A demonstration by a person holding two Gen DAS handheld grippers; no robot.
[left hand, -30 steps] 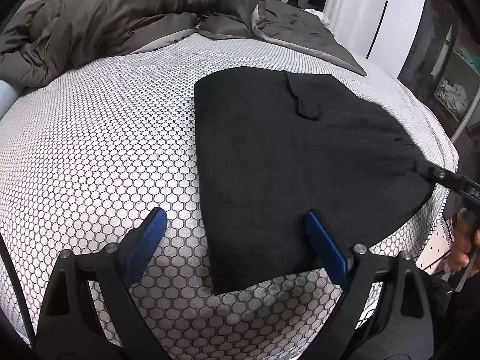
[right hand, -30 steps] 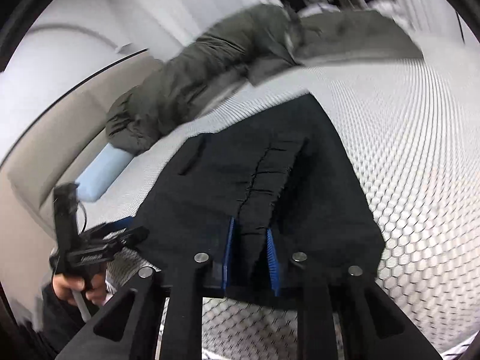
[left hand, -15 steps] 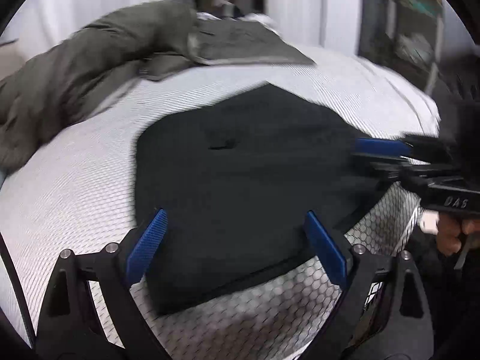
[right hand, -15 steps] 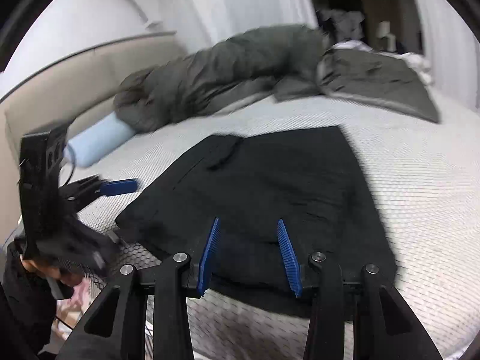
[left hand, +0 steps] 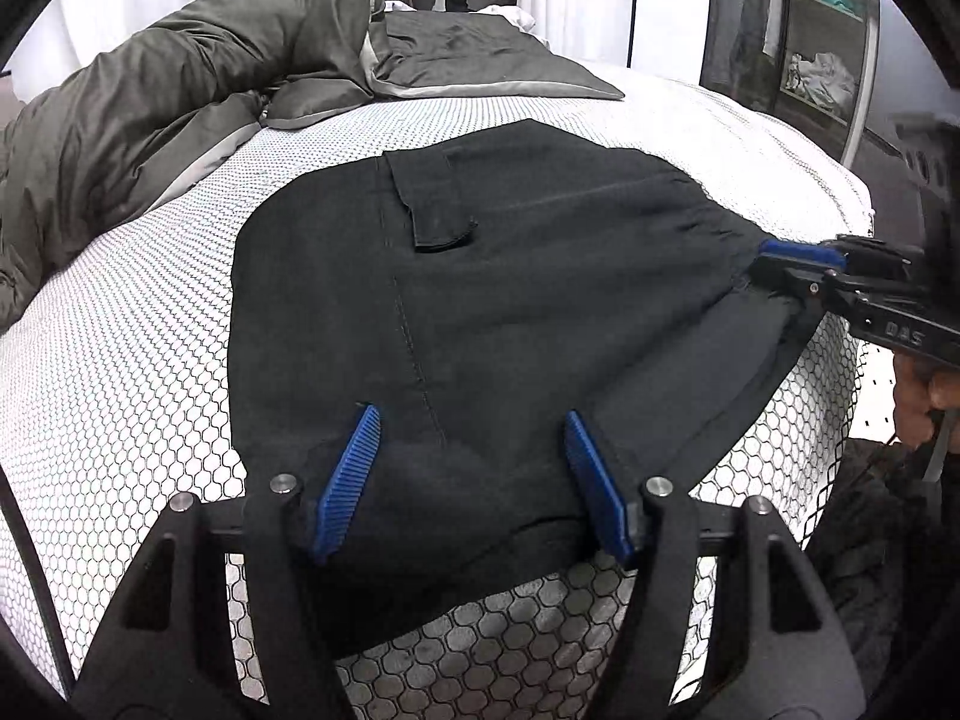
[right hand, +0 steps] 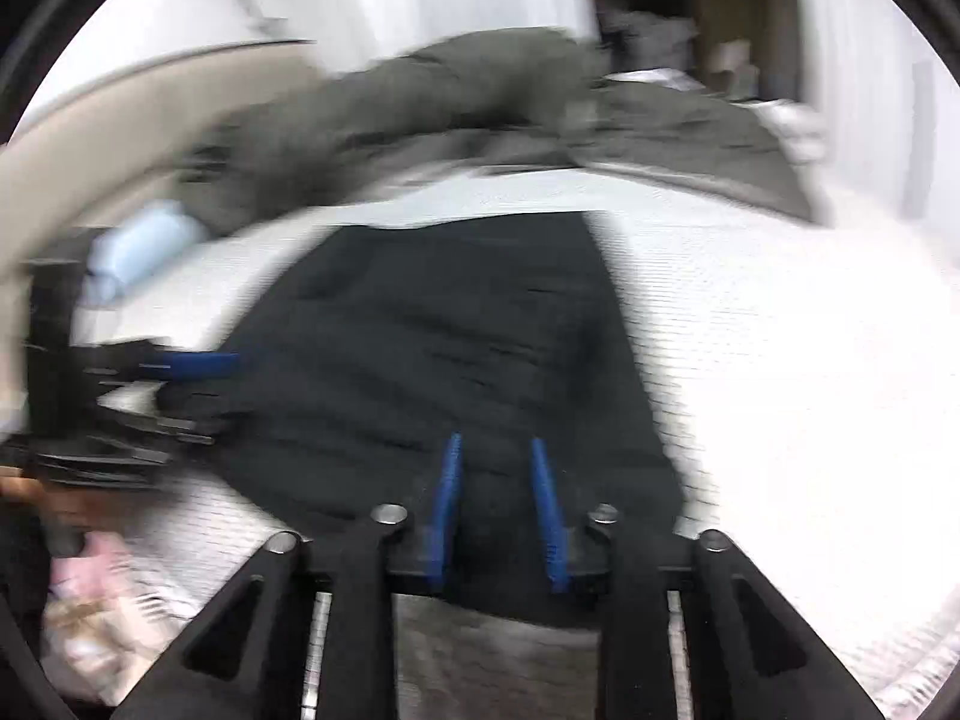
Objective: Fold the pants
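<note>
Black pants [left hand: 510, 312] lie folded flat on the white honeycomb-patterned bed, a back pocket flap [left hand: 438, 210] facing up. My left gripper [left hand: 474, 456] is open, its blue pads straddling the near edge of the pants. My right gripper [left hand: 786, 258] sits at the pants' right edge. In the blurred right wrist view the right gripper [right hand: 495, 492] is partly open, its blue pads on either side of the pants [right hand: 444, 324] edge. The left gripper [right hand: 198, 366] shows there at the left.
A rumpled dark grey duvet [left hand: 180, 90] lies across the far side of the bed. A light blue bolster [right hand: 138, 246] lies by the headboard. Shelves and a mirror [left hand: 822, 60] stand at the right. The bed's edge is close to both grippers.
My left gripper moved over the pants' near edge and narrowed its opening. My right gripper, earlier shut on a pinch of fabric, has opened and shifted along the edge.
</note>
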